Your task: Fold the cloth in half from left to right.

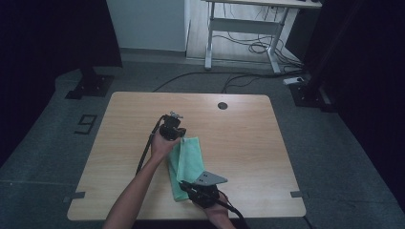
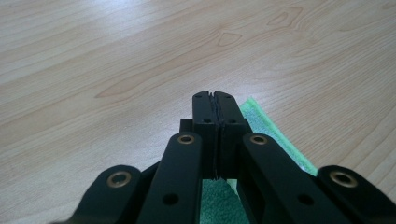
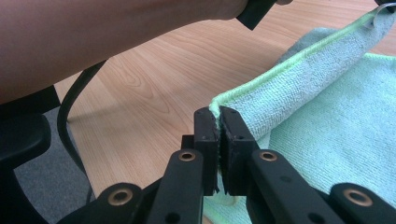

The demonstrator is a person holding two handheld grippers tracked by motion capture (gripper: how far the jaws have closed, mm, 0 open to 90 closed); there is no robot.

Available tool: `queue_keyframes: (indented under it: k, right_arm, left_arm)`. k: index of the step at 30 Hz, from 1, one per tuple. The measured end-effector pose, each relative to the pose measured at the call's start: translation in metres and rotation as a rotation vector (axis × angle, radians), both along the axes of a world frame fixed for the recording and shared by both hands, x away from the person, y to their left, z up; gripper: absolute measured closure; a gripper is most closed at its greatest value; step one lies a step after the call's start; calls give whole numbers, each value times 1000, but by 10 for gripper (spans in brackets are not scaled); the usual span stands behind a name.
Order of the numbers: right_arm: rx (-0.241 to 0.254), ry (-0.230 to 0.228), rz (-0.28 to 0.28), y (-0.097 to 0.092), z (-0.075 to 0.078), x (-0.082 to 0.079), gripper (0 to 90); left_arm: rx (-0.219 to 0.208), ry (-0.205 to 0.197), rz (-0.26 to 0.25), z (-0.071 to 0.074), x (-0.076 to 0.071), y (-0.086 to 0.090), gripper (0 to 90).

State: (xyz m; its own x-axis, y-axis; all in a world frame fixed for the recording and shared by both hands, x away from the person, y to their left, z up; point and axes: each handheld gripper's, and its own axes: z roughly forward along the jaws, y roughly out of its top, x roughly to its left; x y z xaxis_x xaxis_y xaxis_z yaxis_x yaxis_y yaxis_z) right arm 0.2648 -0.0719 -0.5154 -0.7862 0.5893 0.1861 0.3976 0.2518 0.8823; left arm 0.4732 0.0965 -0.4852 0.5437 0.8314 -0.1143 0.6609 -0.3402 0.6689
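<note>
High view: we are gripping the soft mint-green microfibre cloth (image 1: 185,164) at centre of the pale wooden table (image 1: 248,143), our left gripper (image 1: 183,137) pinching its twelve-o'clock corner, our right gripper (image 1: 185,187) clamping its six-o'clock corner.

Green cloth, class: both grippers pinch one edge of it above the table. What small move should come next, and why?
Probably carry the lifted edge across and lower it onto the rest of the green cloth. The left gripper and right gripper are both shut on that edge, which is raised over the layer lying flat on the table.
</note>
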Motion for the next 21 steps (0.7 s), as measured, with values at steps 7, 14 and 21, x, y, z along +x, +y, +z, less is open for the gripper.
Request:
queue_keyframes:
  k: [7,14,21]
  right_arm:
    - [-1,5,-5,-4,-2,-1,863]
    - [-1,10,-12,-9,-4,-1,862]
    - [-9,19,-17,-13,-7,-1,862]
  left_arm:
    - [1,4,-11,-3,-1,-7,885]
    - [-1,7,-26,-6,-2,-15,885]
    - [5,24,-42,-14,-3,-22,885]
